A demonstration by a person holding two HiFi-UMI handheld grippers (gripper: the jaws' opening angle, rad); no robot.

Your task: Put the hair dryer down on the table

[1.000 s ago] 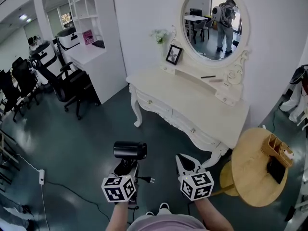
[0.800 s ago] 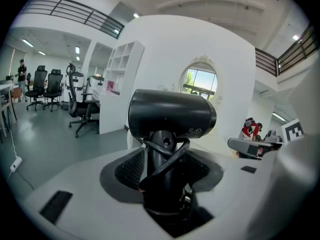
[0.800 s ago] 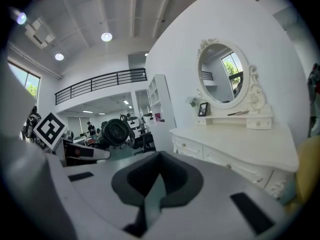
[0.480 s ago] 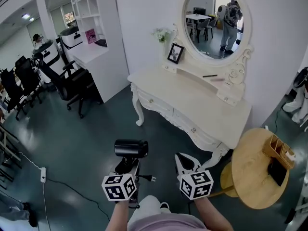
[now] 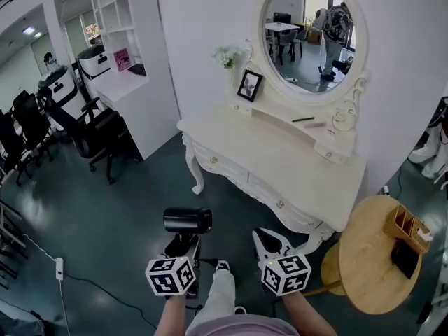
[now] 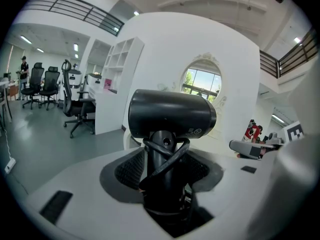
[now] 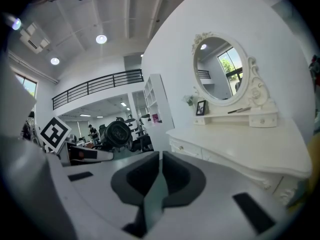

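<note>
Jaws of left gripper (image 5: 183, 247) spread wide, pinching black hair dryer (image 5: 187, 220) by its cord-wrapped handle; right gripper (image 5: 266, 240) jaws pressed together, empty, near white surface (image 5: 280, 156).

White dressing table (image 5: 280, 152), oval mirror (image 5: 308, 30), dark floor (image 5: 105, 215)

The head view looks steeply down on the dressing table (image 5: 280, 156); both gripper views face it from low.

The left tool (image 6: 165, 176) clamps the upright handle of the black hair dryer (image 6: 172, 115); the cord (image 6: 171, 156) loops around the handle.
</note>
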